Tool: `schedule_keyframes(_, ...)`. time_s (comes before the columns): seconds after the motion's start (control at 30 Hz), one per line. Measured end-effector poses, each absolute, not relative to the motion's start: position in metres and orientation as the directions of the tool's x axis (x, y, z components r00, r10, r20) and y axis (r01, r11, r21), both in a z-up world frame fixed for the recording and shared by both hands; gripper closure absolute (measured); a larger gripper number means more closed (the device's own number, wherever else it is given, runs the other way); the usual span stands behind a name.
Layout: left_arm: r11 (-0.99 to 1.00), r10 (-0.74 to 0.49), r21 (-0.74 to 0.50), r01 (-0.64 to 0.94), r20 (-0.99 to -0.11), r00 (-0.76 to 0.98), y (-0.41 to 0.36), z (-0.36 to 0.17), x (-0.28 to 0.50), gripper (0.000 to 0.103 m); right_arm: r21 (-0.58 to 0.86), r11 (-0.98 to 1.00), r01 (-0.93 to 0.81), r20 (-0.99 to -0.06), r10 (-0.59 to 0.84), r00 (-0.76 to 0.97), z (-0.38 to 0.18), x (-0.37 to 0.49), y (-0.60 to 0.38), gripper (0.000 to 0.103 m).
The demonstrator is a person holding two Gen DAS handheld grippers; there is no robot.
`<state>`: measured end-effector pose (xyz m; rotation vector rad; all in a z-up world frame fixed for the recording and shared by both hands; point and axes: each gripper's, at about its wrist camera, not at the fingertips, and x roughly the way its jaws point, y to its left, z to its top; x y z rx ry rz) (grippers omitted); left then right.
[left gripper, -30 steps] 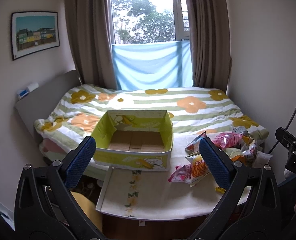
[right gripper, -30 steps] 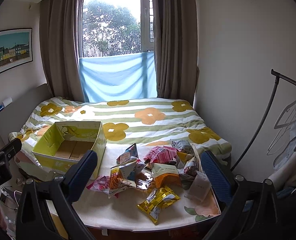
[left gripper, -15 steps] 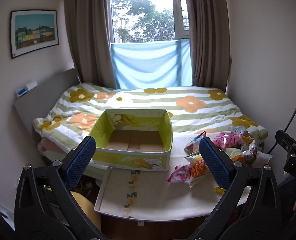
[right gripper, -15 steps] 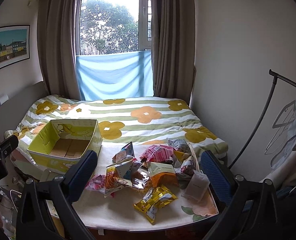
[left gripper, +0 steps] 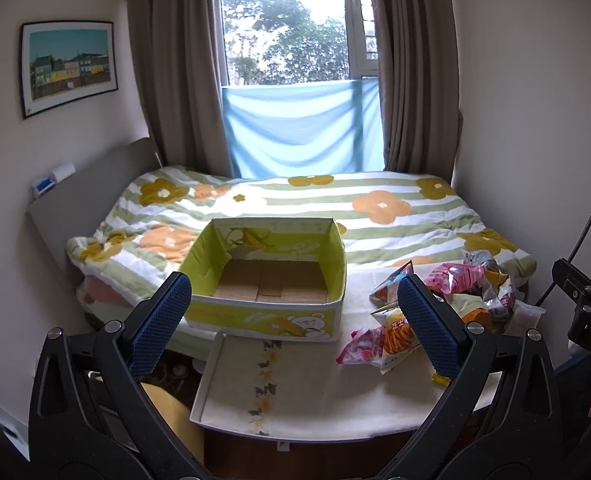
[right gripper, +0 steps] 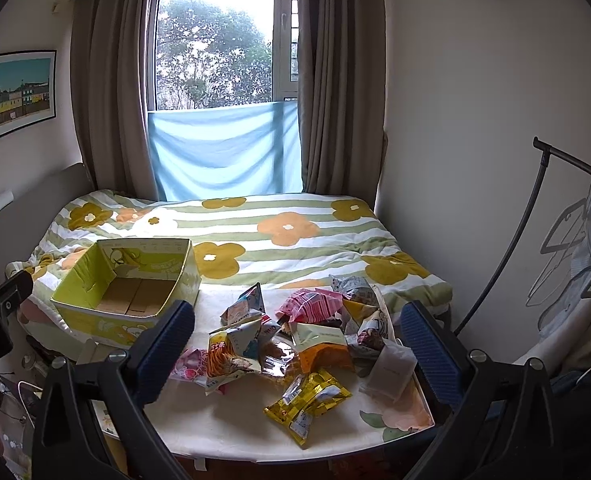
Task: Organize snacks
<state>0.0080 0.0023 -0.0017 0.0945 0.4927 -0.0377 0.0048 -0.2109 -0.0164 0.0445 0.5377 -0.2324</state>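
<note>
Snack pile [right gripper: 303, 336] at table's [right gripper: 223, 420] right end, below right gripper [right gripper: 295, 356], nearer it. Box [left gripper: 267, 280] at left end, empty. Left gripper [left gripper: 295, 328] and right: jaws wide apart, holding nothing.

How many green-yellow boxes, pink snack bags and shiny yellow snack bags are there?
Green-and-yellow cardboard box: 1
Pink plastic snack bags: 2
Shiny yellow plastic snack bag, lying apart in front of the pile: 1
Total: 4
</note>
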Motion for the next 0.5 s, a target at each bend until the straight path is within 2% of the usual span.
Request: schedule_keyframes(0.5,0.996,-0.025,0.064,0.063,-0.478,0.878,0.0040,-0.0028,0.0057,0.001,-0.019,0.973,0.231,-0.515,-0.208,0.832,-0.0179,0.0025,-0.2116,0.000)
